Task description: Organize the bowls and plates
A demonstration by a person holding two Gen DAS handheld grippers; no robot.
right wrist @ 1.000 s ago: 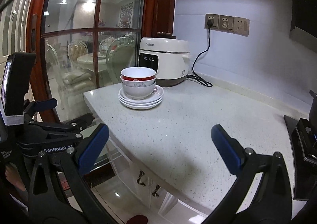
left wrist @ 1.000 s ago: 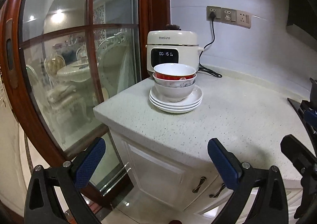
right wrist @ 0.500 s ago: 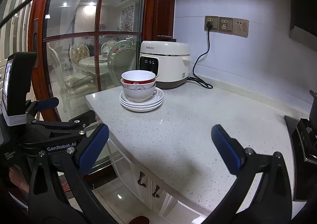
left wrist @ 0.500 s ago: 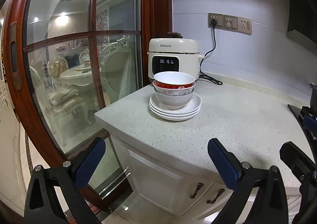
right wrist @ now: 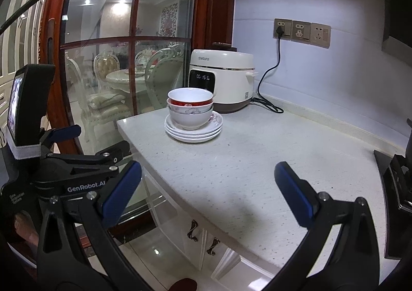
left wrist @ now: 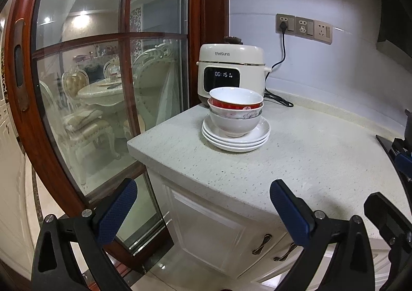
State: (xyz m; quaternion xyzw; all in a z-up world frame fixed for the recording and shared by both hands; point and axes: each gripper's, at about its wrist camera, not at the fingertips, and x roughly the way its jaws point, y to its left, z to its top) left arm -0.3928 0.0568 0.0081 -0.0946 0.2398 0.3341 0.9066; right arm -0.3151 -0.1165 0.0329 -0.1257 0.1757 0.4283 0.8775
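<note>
On the pale speckled stone desk (left wrist: 296, 151), three nested ceramic bowls (left wrist: 235, 110), the top one white with a red outer band, sit on a stack of white shallow plates (left wrist: 235, 140) just in front of a cream electric rice cooker (left wrist: 231, 69) plugged into the wall sockets (left wrist: 303, 28). The left claw (left wrist: 203, 203) and the right claw (right wrist: 207, 185) both hang wide apart and hold nothing, well short of the stack, near the desk's front edge above the white cabinet doors (left wrist: 206, 226).
</note>
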